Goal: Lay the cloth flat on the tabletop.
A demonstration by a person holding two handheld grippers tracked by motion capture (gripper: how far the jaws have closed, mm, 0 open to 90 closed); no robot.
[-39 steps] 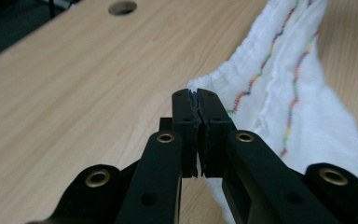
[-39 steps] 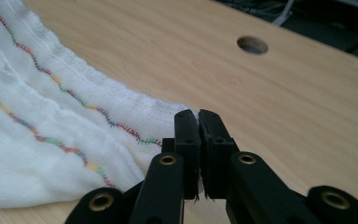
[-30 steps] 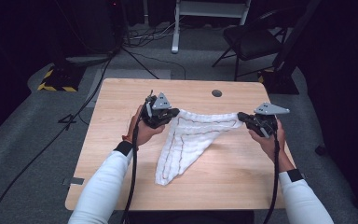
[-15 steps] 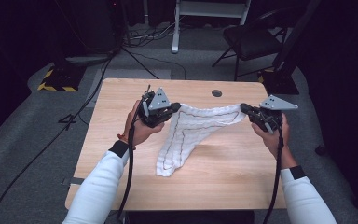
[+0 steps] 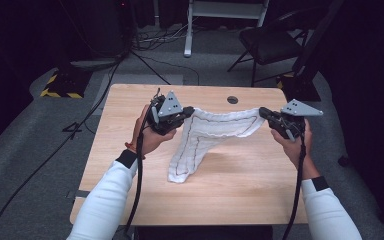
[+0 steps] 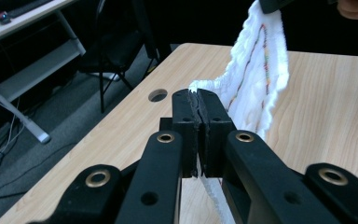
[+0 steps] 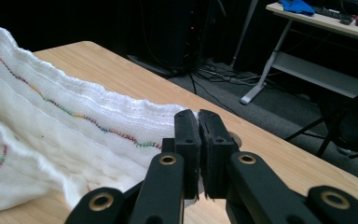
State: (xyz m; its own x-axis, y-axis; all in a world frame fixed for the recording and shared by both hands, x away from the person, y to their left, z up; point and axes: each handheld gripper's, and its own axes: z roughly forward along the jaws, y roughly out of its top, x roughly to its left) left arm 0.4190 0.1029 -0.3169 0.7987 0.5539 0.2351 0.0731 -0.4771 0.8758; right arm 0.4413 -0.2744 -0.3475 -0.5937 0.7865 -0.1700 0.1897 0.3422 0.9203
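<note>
The white cloth [image 5: 207, 137] hangs stretched between both tools above the table [image 5: 260, 200], its lower end resting on the wood. The left hand-held gripper [image 5: 189, 111] and the right hand-held gripper [image 5: 261, 112] are each clamped on a top corner. The cloth looks light, limp and loosely woven, probably snag-prone. Corners are the soundest hold.

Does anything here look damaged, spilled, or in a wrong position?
Nothing looks damaged or spilled. The white cloth is held by two corners, one in the left gripper and one in the right gripper, so its top edge is stretched while the rest hangs unevenly in a narrow tail onto the table. That is sagging, not a fault.
</note>
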